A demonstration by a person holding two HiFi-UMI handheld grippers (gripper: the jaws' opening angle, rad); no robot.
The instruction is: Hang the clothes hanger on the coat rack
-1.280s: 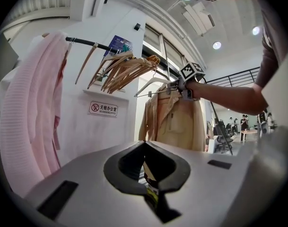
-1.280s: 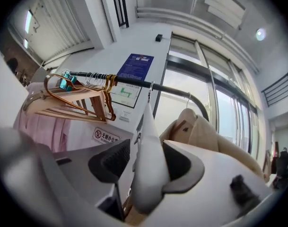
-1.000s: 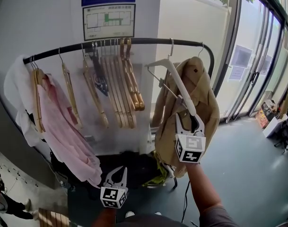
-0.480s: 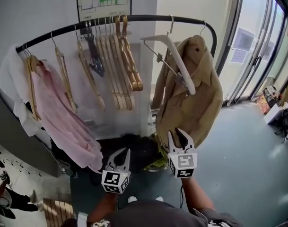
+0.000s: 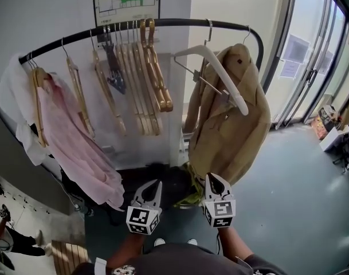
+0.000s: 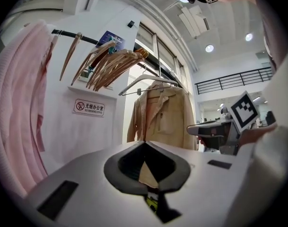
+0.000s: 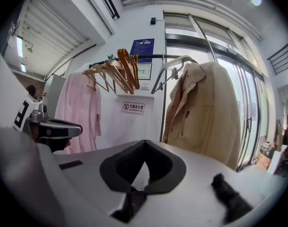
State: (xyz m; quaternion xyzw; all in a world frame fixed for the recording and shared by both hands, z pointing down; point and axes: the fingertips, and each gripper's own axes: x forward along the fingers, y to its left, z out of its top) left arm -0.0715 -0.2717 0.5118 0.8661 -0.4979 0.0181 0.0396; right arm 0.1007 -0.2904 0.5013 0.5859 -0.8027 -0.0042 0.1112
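Observation:
The white clothes hanger (image 5: 215,69) hangs by its hook from the black rail of the coat rack (image 5: 163,23), tilted, just left of a beige jacket (image 5: 234,119). Nothing holds it. My right gripper (image 5: 211,177) is low in the head view, well below the hanger, jaws shut and empty. My left gripper (image 5: 156,183) is beside it, also shut and empty. The right gripper view shows the white hanger (image 7: 172,64) on the rail, with the right gripper's tips (image 7: 144,142) meeting. In the left gripper view the white hanger (image 6: 146,82) hangs above the jacket, and the left gripper's tips (image 6: 144,143) touch.
Several wooden hangers (image 5: 141,73) crowd the rail's middle. A pink shirt (image 5: 71,139) and a white garment (image 5: 19,113) hang at the left end. Glass doors (image 5: 312,67) stand at the right. A dark bag (image 5: 163,196) and a green item lie on the floor under the rack.
My right gripper has come away from the white hanger, dropped down and shut its jaws. The hanger now hangs free on the rail. The left gripper has hardly moved.

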